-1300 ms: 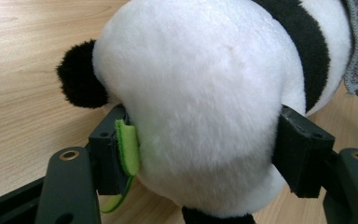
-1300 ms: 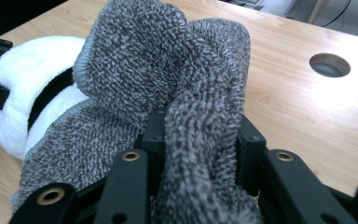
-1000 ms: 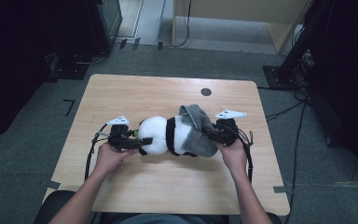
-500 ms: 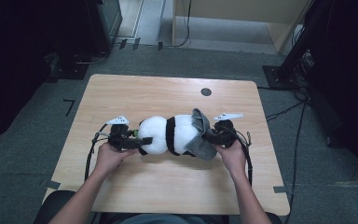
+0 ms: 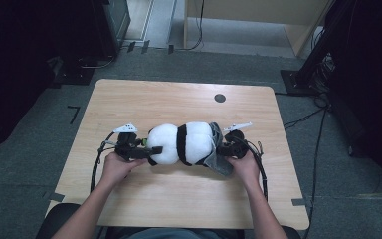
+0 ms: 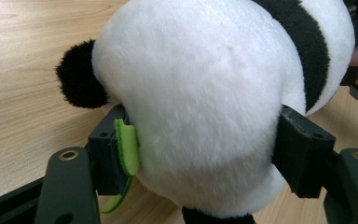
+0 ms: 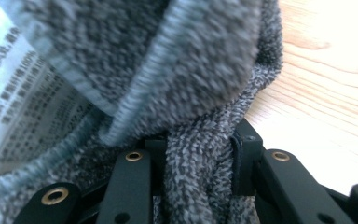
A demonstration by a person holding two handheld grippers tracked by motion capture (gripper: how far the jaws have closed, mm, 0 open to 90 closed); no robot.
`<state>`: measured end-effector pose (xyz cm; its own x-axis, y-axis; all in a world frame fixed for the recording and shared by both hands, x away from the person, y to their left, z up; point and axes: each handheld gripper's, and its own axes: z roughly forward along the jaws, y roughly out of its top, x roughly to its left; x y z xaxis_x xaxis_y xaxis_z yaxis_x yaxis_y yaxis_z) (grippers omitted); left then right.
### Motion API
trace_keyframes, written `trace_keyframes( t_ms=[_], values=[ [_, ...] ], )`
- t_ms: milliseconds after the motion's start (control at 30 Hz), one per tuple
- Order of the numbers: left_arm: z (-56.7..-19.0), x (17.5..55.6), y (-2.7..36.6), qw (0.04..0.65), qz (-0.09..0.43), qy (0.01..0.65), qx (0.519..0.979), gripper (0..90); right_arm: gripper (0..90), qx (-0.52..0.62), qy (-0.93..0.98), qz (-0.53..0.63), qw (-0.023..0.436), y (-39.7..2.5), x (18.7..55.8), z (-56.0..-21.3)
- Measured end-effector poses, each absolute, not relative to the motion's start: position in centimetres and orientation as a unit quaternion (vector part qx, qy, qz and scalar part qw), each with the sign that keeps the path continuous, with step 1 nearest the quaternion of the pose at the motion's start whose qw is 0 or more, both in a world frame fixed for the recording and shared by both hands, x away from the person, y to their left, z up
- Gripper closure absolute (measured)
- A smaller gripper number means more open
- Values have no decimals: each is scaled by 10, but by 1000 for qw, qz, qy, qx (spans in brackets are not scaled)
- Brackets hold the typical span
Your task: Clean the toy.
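Plush panda (image 5: pixel 181 143) lies on its side near the center of the wooden table (image 5: pixel 179 99), long axis running 9 to 3 o'clock, w/ a grey knit garment (image 5: pixel 218 154) on its 3 o'clock end. Left gripper (image 5: pixel 146 150) is clamped on the white fur at the toy's 9 o'clock end, jaws pressing in from both sides, a green tag (image 6: pixel 126 151) caught against one pad. Right gripper (image 5: pixel 223 148) at 3 o'clock pinches a bunched fold of the grey knit; printed label (image 7: pixel 25 100) visible inside the cloth.
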<state>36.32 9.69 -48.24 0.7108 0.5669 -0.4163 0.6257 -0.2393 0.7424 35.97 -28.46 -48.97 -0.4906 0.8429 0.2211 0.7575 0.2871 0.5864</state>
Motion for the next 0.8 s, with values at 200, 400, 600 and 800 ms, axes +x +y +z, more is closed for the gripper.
trace_keyframes(
  t_ms=[200,400,600,800],
  values=[
    [-482,363,97,487,-31,379,786,301,680,524,771,352,84,-308,358,-475],
    [-483,363,97,487,-30,380,786,301,681,527,745,392,117,-329,347,-448],
    [-483,363,97,488,-30,379,786,300,684,510,741,415,137,-331,338,-421],
    [-483,362,97,487,-29,379,786,300,684,482,745,435,154,-322,325,-392]
  ],
)
